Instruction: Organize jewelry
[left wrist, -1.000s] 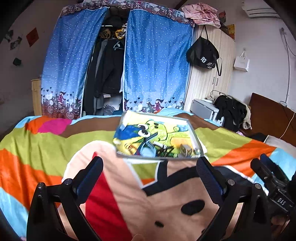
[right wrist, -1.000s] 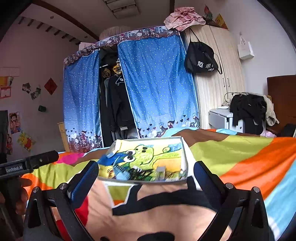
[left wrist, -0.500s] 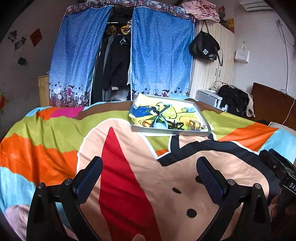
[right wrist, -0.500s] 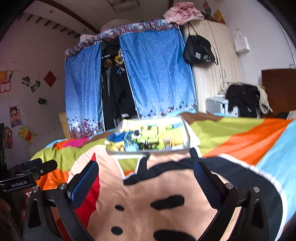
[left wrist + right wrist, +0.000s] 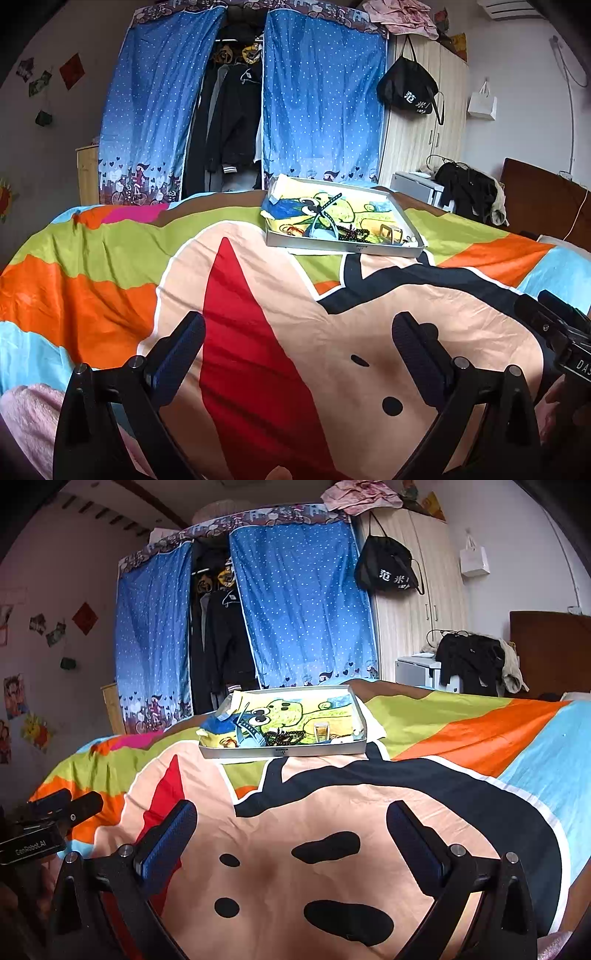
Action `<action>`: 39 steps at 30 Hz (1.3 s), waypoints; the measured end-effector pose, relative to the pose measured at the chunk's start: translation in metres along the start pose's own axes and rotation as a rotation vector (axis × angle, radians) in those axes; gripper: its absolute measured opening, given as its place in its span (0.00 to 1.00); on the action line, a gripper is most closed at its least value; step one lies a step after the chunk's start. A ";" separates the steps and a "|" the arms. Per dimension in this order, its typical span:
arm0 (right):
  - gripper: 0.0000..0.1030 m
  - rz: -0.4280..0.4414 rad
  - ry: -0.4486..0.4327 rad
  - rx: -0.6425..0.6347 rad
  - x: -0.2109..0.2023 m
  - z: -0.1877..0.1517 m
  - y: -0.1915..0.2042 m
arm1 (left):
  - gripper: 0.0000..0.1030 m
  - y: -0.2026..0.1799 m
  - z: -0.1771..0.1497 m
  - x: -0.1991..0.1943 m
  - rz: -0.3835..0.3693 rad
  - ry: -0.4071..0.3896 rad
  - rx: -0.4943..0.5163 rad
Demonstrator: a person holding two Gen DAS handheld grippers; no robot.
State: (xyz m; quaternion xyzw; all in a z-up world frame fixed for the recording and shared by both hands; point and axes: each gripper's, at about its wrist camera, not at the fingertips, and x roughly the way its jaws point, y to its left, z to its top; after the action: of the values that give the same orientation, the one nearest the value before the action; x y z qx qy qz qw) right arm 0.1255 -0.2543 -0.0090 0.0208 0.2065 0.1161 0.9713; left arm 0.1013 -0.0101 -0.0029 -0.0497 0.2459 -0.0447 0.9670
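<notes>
A shallow silver tray lined with a yellow-green cartoon cloth lies on the far part of the bed; it also shows in the right wrist view. In it lie a dark bead bracelet, a small red-brown bracelet, a blue strap and a small square amber piece. My left gripper is open and empty, low over the bedspread, well short of the tray. My right gripper is open and empty too, equally far back.
A bright cartoon bedspread covers the bed. Behind it stand a blue curtained wardrobe, a wooden cupboard with a black bag, and a small unit with dark clothes. The other gripper's body shows at each view's edge.
Both grippers have pulled back and risen from the tray, which now looks smaller and farther away. Both jaws stay open and empty.
</notes>
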 end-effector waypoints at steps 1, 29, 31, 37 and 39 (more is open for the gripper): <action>1.00 0.000 0.004 -0.003 0.001 0.000 0.000 | 0.96 0.000 -0.001 0.001 -0.002 0.003 0.000; 1.00 0.005 0.033 -0.011 0.005 -0.003 0.001 | 0.96 0.001 -0.006 0.003 0.002 0.008 0.015; 1.00 0.006 0.033 -0.011 0.005 -0.003 0.001 | 0.96 0.001 -0.006 0.003 0.003 0.008 0.015; 1.00 0.005 0.033 -0.011 0.005 -0.003 0.001 | 0.96 0.003 -0.006 0.003 0.001 0.007 0.017; 1.00 0.006 0.033 -0.011 0.005 -0.003 0.001 | 0.96 0.003 -0.006 0.003 0.002 0.006 0.018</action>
State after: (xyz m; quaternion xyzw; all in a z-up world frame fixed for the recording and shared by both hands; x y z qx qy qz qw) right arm 0.1287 -0.2524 -0.0135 0.0140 0.2217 0.1203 0.9676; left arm 0.1015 -0.0077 -0.0099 -0.0407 0.2484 -0.0461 0.9667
